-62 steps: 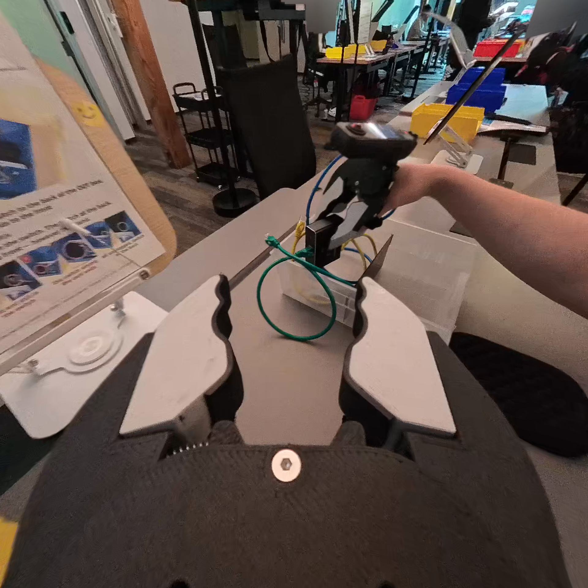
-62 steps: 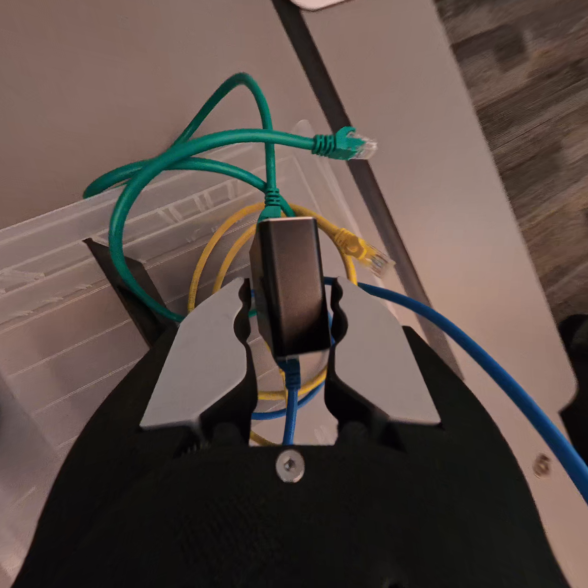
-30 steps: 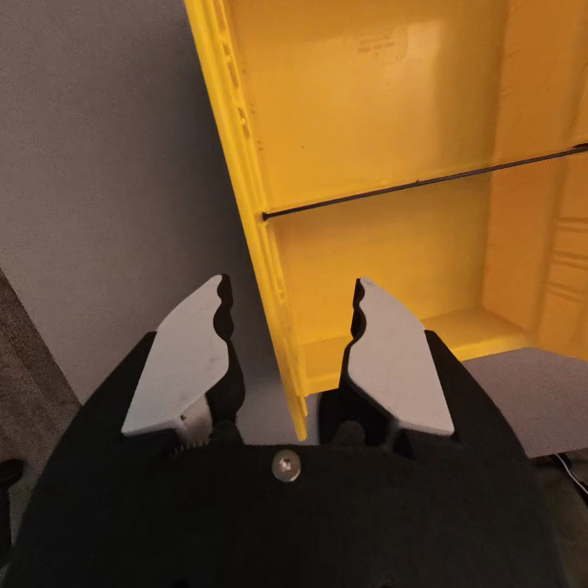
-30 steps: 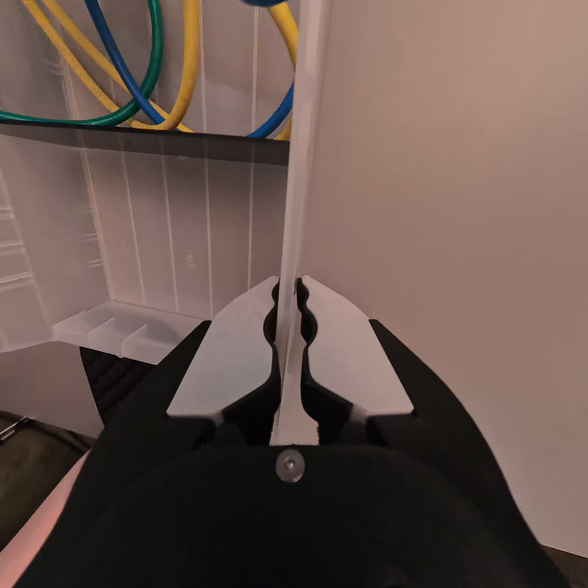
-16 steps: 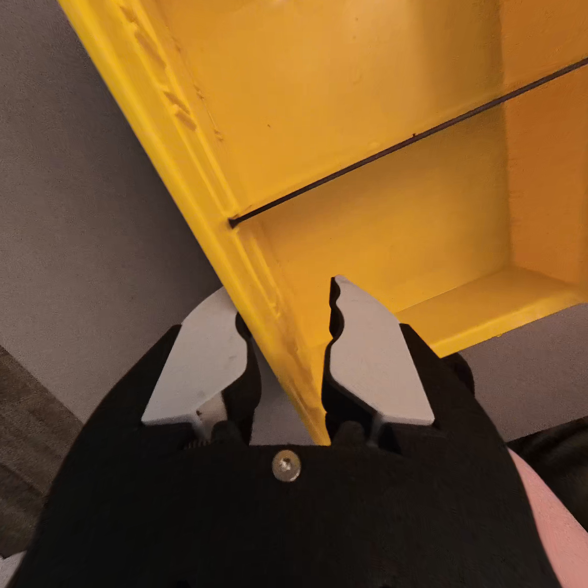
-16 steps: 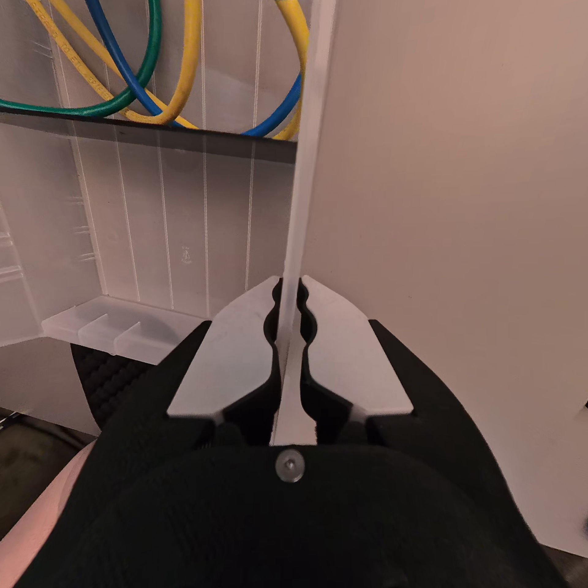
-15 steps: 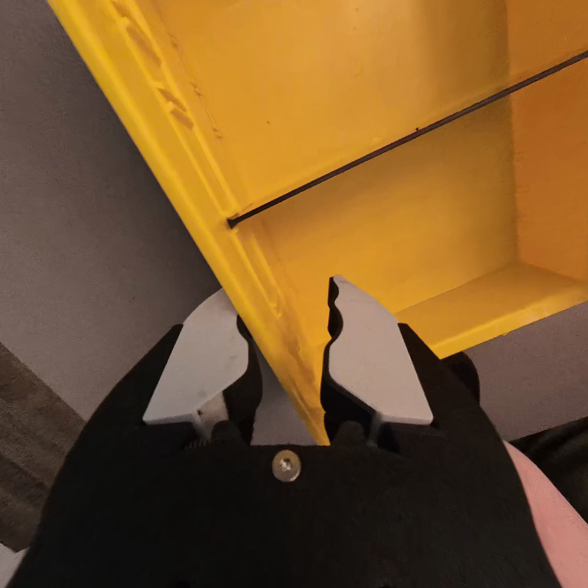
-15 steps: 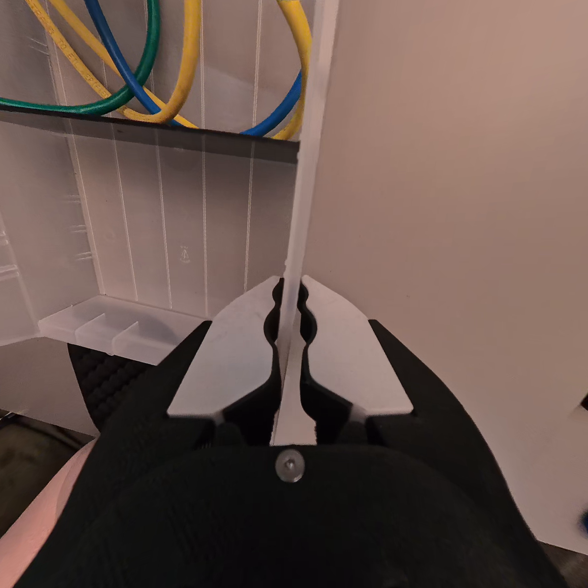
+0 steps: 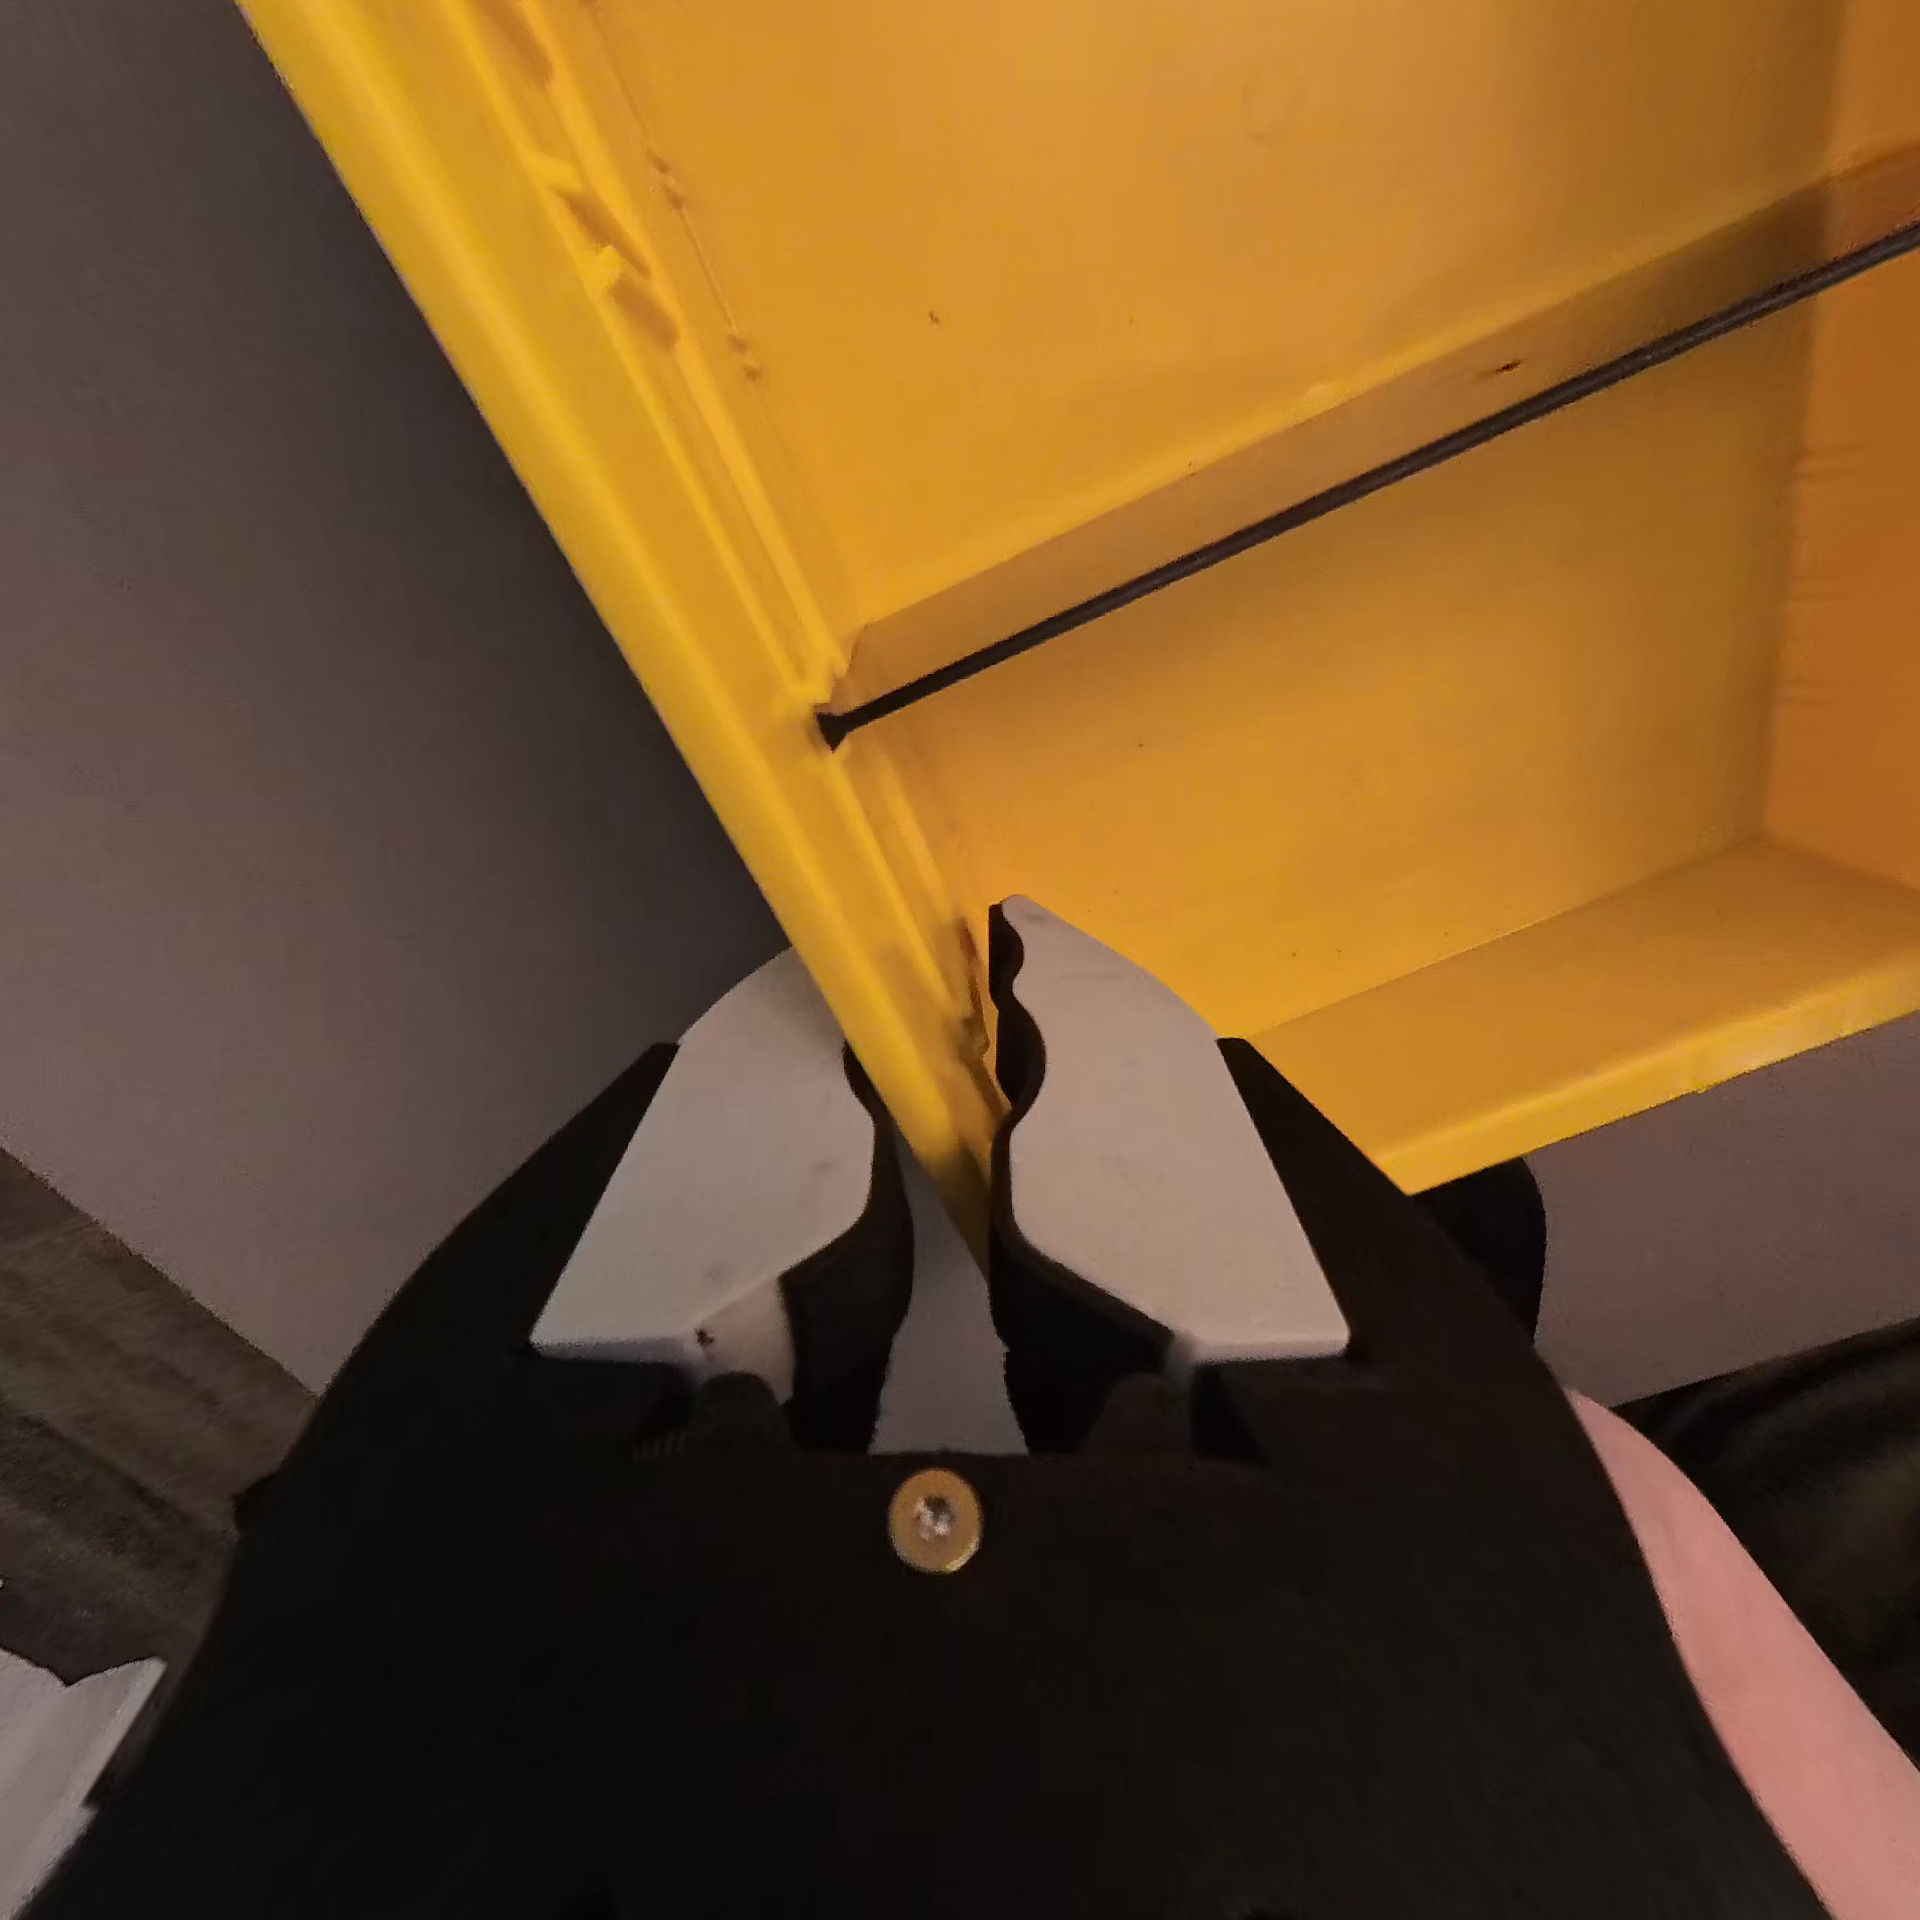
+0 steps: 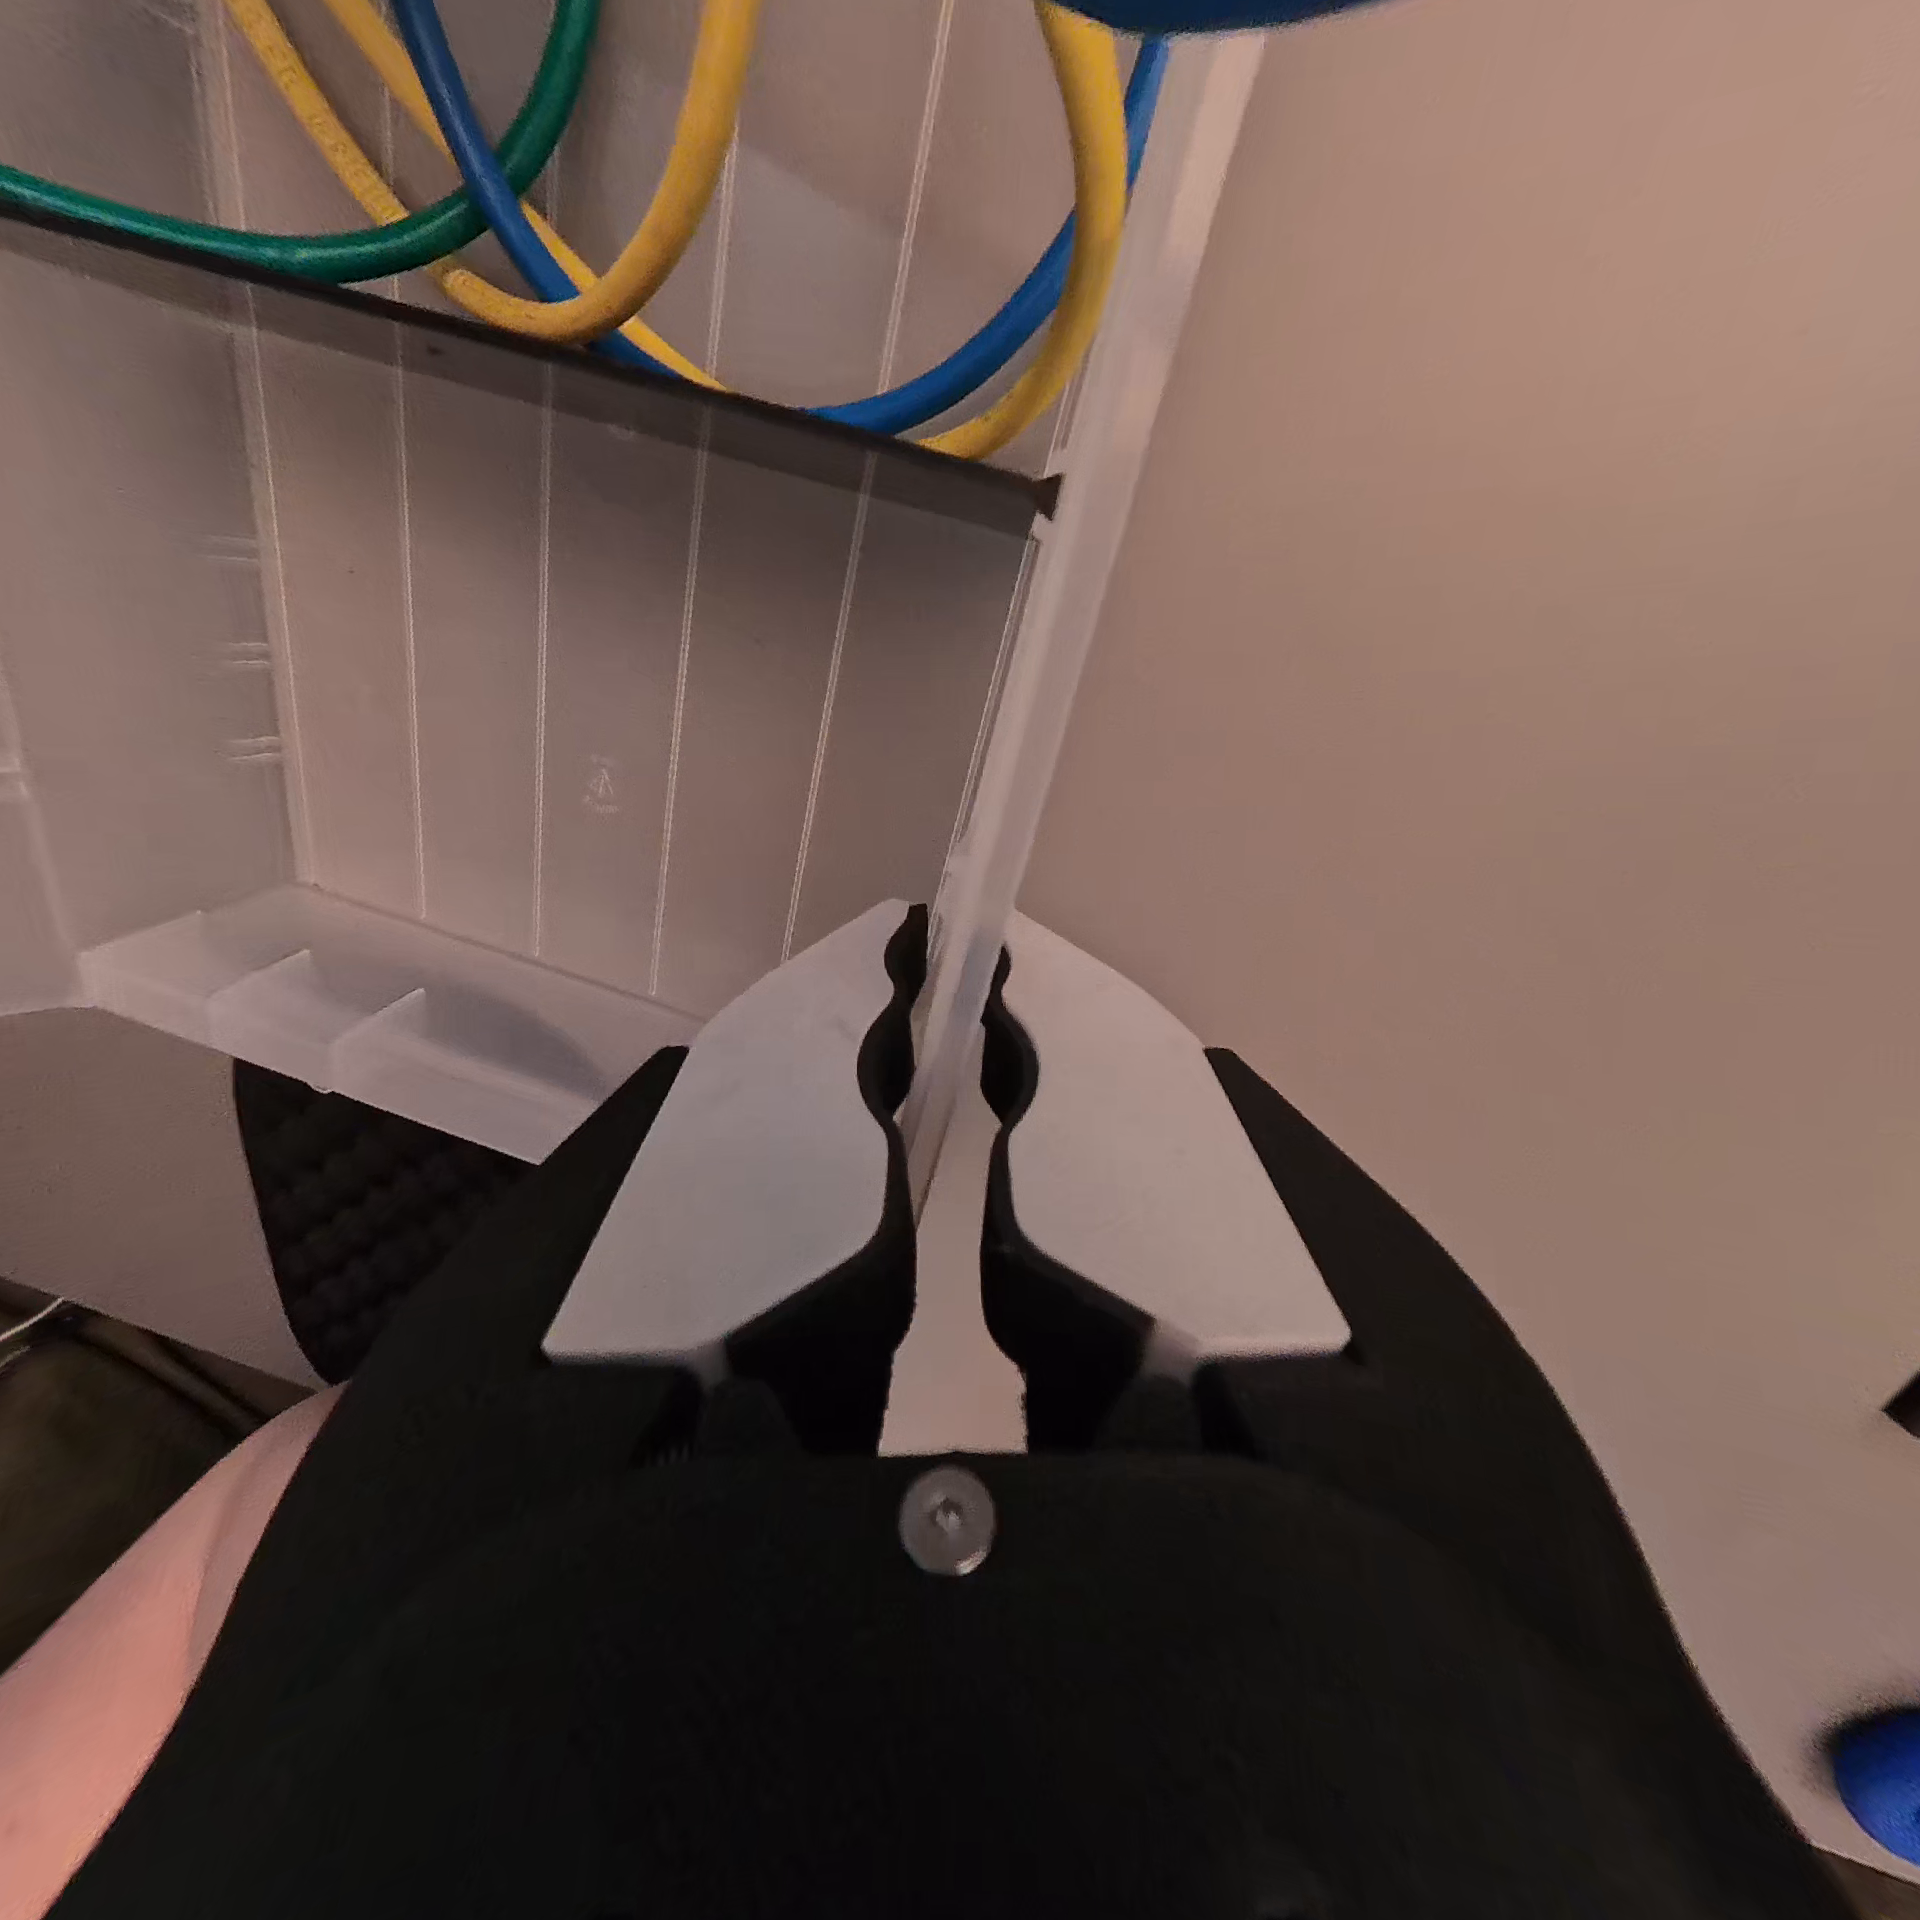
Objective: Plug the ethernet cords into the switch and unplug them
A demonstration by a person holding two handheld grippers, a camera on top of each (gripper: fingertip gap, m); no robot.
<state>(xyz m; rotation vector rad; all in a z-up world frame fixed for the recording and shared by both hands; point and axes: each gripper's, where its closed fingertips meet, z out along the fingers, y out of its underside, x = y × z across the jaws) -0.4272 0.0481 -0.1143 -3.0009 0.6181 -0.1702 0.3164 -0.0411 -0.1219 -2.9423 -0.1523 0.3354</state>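
While green [image 10: 312, 244], yellow [image 10: 686, 197] and blue ethernet cords [image 10: 977, 353] coil in the clear bin [image 10: 1049, 727], right hand-held gripper [image 10: 951, 997] clamped on its wall, left hand-held gripper [image 9: 925, 997] clamped on yellow bin [image 9: 727, 582] rim

Both grippers: left gripper [image 9: 940, 1023] and right gripper [image 10: 951, 997] matte black bodies, pale grey scalloped fingers [image 10: 769, 1132], one centre screw [image 9: 935, 1525].

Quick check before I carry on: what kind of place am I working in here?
Likely a workshop or lab bench set up for sorting parts. The left gripper grips the wall of a yellow divided bin, the right gripper a clear bin holding network cables, both on a pale table.
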